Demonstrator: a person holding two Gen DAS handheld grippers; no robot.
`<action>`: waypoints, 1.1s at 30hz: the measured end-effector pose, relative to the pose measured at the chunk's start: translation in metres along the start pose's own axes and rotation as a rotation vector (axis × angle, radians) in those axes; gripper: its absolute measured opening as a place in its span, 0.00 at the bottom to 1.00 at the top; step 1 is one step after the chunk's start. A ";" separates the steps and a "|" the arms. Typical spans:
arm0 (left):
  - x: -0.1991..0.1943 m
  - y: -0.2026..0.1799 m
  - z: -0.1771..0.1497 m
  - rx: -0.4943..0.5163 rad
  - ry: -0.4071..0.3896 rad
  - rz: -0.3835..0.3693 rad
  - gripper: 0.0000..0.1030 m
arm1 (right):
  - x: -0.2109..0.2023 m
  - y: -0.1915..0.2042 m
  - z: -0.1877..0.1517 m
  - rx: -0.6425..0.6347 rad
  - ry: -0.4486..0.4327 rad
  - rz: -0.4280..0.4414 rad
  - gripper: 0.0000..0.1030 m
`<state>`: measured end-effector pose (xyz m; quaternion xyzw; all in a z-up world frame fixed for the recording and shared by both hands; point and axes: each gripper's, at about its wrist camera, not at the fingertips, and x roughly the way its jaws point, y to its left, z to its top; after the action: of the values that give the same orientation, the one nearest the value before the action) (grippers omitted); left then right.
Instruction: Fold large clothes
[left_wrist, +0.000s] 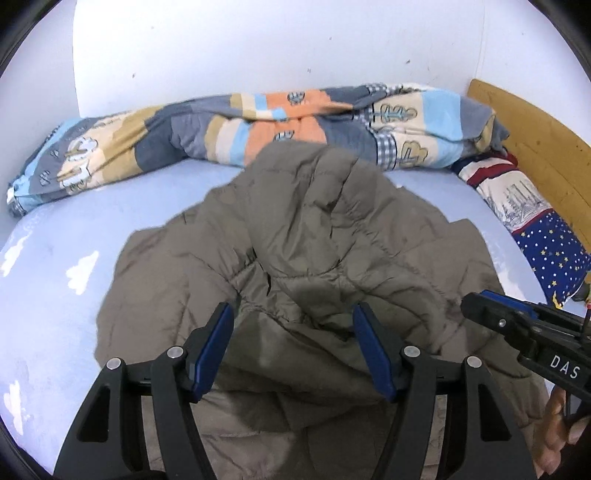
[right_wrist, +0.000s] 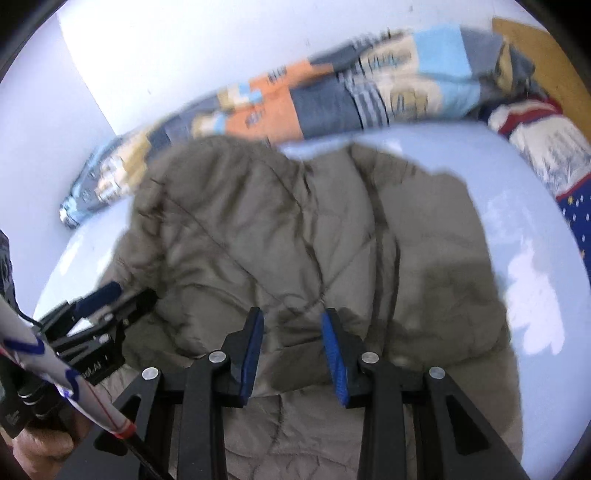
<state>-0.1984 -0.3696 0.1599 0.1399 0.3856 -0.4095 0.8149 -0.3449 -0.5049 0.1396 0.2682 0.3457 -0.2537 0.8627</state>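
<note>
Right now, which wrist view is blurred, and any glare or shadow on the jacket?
Left wrist view: sharp; the jacket carries a soft shadow between the left claw fingers. Right wrist view: motion-smeared, worst on the quilt; shadow patches ahead of the right claw. No glare; both show fisheye bending.

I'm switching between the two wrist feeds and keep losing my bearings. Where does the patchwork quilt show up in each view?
Left wrist view: the patchwork quilt runs across the upper middle, along the wall, behind the brown jacket.
Right wrist view: the patchwork quilt slants from the left edge up to the upper right, blurred, again behind the brown jacket.
Shared landmark: the wooden headboard, at the quilt's right end in both.
</note>
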 end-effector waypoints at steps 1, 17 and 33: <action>-0.002 0.000 -0.001 0.002 -0.003 0.005 0.64 | -0.003 0.003 0.002 0.000 -0.008 0.019 0.35; 0.043 0.005 -0.028 -0.003 0.115 0.069 0.67 | 0.041 -0.005 -0.014 0.043 0.156 0.038 0.35; 0.038 0.004 -0.029 -0.019 0.091 0.071 0.68 | 0.034 0.000 -0.012 0.021 0.133 0.029 0.35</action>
<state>-0.1960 -0.3728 0.1121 0.1643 0.4207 -0.3699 0.8119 -0.3293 -0.5059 0.1070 0.2985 0.3957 -0.2265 0.8385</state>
